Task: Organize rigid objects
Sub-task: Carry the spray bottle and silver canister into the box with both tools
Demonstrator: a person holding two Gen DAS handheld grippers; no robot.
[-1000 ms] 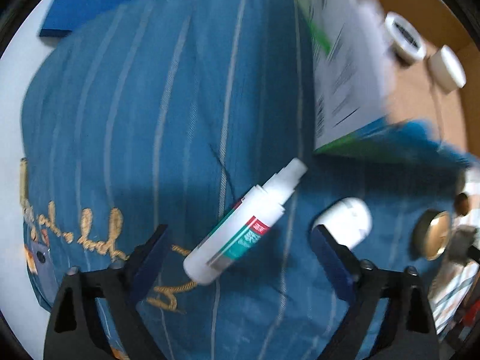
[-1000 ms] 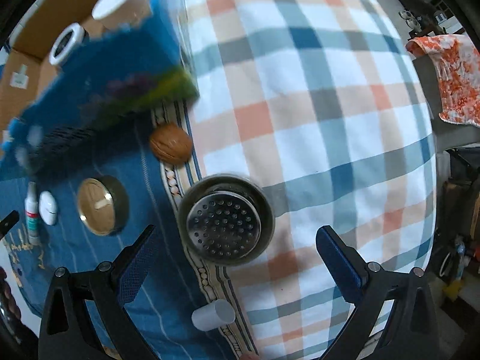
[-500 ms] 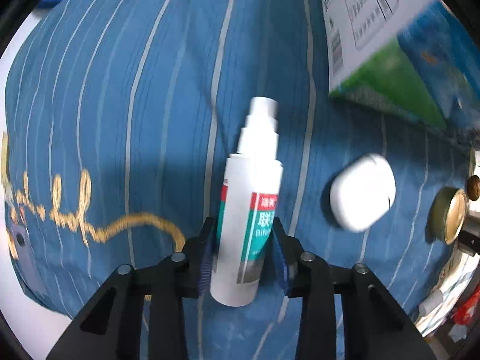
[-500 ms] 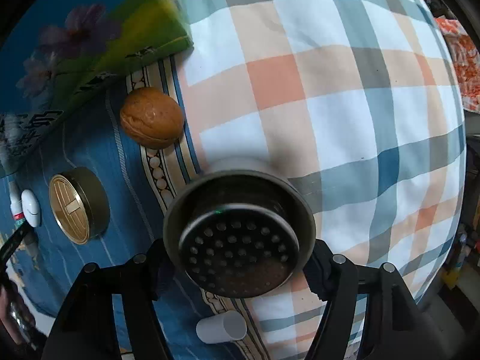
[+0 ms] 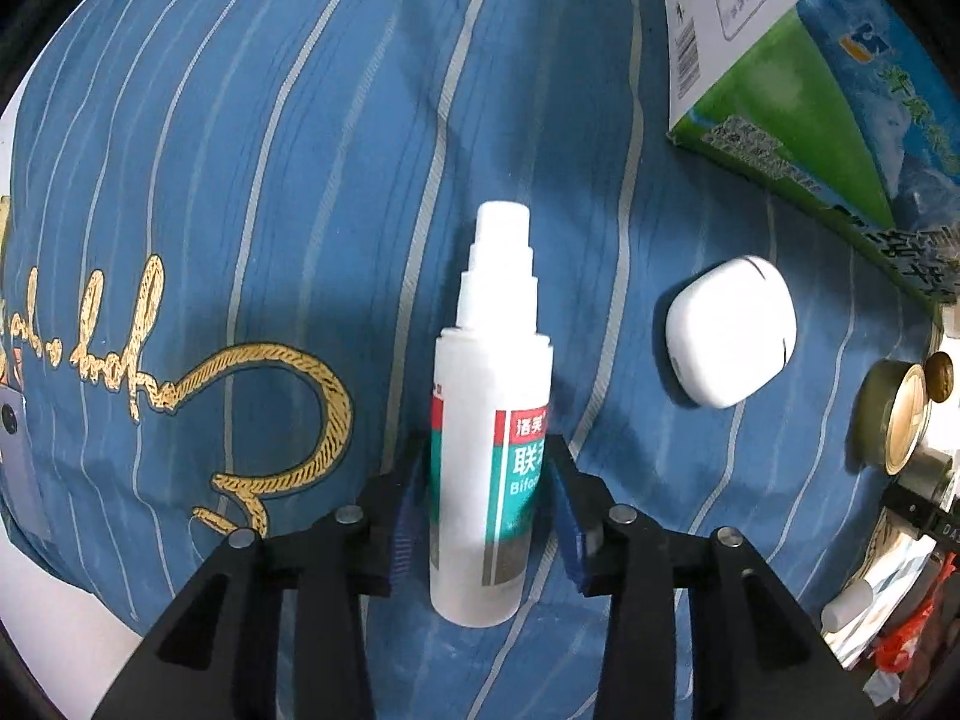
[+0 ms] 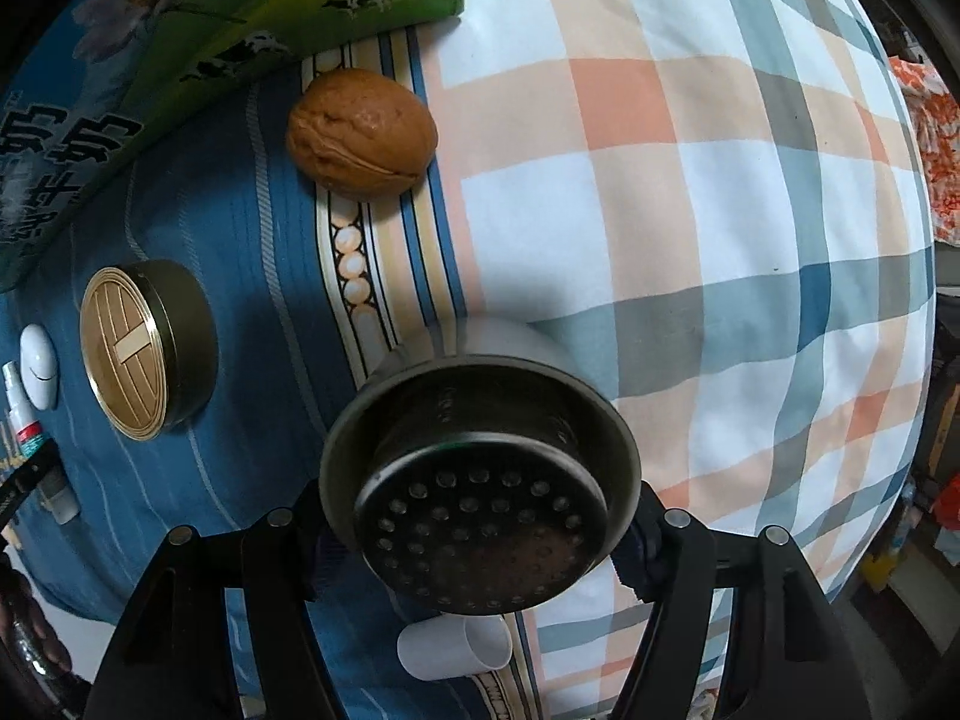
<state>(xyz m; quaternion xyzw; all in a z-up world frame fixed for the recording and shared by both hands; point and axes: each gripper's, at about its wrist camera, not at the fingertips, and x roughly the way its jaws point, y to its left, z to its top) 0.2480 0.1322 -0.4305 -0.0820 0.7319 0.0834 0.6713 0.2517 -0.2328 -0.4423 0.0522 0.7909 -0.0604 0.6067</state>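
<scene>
My left gripper [image 5: 489, 492] is shut on a white spray bottle [image 5: 489, 420] with a red and teal label, gripped at its lower body over the blue striped cloth [image 5: 270, 150]. The bottle also shows small at the left edge of the right wrist view [image 6: 18, 408]. My right gripper [image 6: 480, 534] is shut on a round metal strainer [image 6: 480, 492] with a perforated bottom, held tilted above the cloths. A white earbud case [image 5: 729, 330] lies right of the bottle. A walnut [image 6: 362, 133] and a round gold tin [image 6: 147, 351] lie beyond the strainer.
A green and blue milk carton box [image 5: 810, 78] lies at the far right of the left wrist view and at the top left of the right wrist view [image 6: 210, 30]. A small white cap [image 6: 456, 648] lies under the strainer. A plaid cloth [image 6: 720, 210] covers the right side.
My left gripper closed on the spray bottle and now holds it. My right gripper closed on the strainer and has lifted it closer to the camera.
</scene>
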